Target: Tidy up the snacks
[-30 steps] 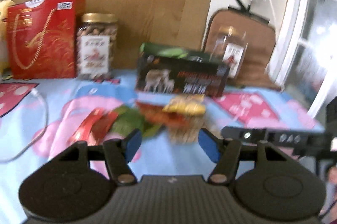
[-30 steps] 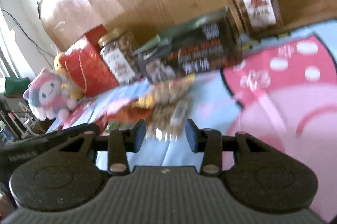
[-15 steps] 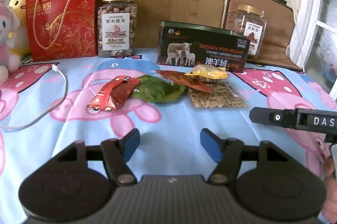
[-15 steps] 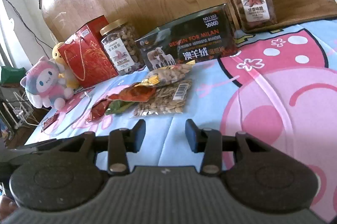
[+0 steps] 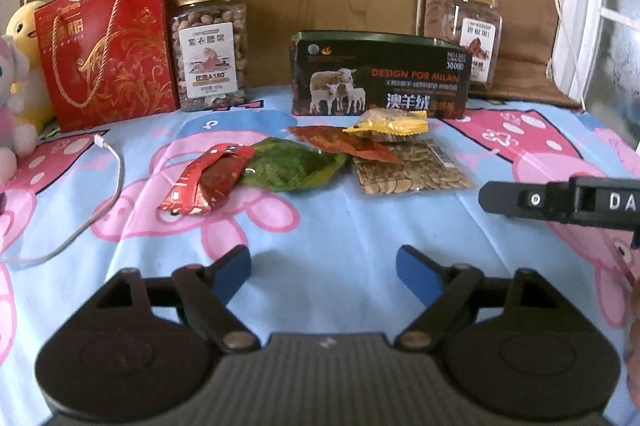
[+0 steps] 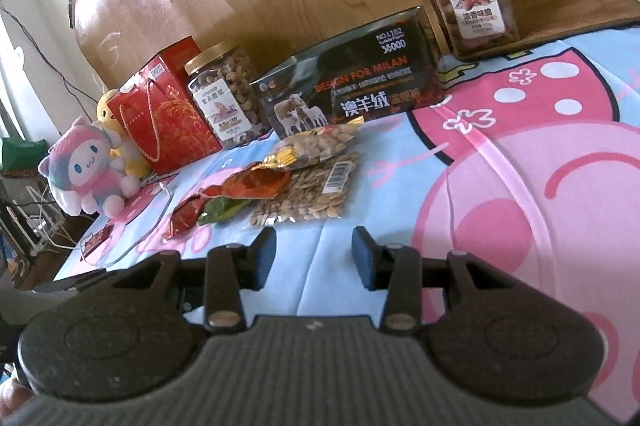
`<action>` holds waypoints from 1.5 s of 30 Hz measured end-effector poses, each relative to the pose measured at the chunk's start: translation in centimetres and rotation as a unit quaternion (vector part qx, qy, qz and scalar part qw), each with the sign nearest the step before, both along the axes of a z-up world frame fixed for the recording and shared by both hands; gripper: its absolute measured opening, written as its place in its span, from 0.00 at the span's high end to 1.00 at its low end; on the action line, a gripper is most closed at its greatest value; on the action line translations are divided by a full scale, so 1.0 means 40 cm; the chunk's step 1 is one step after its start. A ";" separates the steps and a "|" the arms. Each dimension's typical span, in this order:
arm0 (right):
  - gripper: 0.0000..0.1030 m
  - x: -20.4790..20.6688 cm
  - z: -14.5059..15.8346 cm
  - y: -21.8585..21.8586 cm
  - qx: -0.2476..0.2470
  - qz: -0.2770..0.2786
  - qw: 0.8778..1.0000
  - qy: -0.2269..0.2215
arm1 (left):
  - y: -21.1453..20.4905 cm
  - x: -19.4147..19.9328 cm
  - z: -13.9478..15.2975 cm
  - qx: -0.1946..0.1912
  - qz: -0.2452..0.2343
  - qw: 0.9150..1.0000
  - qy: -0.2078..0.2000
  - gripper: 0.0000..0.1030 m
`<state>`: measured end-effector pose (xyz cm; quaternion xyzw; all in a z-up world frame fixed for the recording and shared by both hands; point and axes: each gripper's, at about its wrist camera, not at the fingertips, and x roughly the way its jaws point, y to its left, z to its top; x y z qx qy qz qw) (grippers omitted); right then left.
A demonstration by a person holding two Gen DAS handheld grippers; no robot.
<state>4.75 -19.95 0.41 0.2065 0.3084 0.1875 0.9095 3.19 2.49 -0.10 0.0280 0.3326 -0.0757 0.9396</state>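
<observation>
Several snack packets lie in a row on the cartoon-print cloth: a red packet (image 5: 208, 182), a green one (image 5: 292, 166), an orange-red one (image 5: 344, 144), a yellow-ended nut packet (image 5: 390, 126) and a clear bag of seeds (image 5: 412, 172). Behind them stands a dark box with sheep on it (image 5: 378, 82). My left gripper (image 5: 323, 272) hovers short of the packets, its jaws opening with nothing between them. My right gripper (image 6: 314, 258) is open and empty, just short of the seed bag (image 6: 308, 196).
At the back stand a red gift bag (image 5: 106, 50), a nut jar (image 5: 210, 50), and a second jar (image 5: 472, 38) on a brown cushion. Plush toys (image 6: 86, 166) sit at the left. A white cable (image 5: 96, 202) curls over the cloth. The right tool's arm (image 5: 560, 202) juts in.
The left jaws have spread much wider. Both views have sharpened from blur, and the left view has tipped to show more cloth before the packets. The right jaws keep the same gap.
</observation>
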 end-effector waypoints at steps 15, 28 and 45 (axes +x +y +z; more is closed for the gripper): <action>0.56 -0.001 -0.001 -0.006 0.014 -0.002 1.000 -0.002 | -0.006 0.023 -0.008 0.016 0.019 1.000 0.015 0.00; 0.56 0.061 -0.001 -0.001 0.039 0.005 0.999 0.004 | 0.008 0.073 -0.015 0.013 -0.002 1.000 -0.003 0.00; 0.55 0.066 -0.026 -0.054 0.106 -0.017 0.994 0.037 | 0.015 0.093 -0.020 0.007 -0.003 1.000 -0.008 0.00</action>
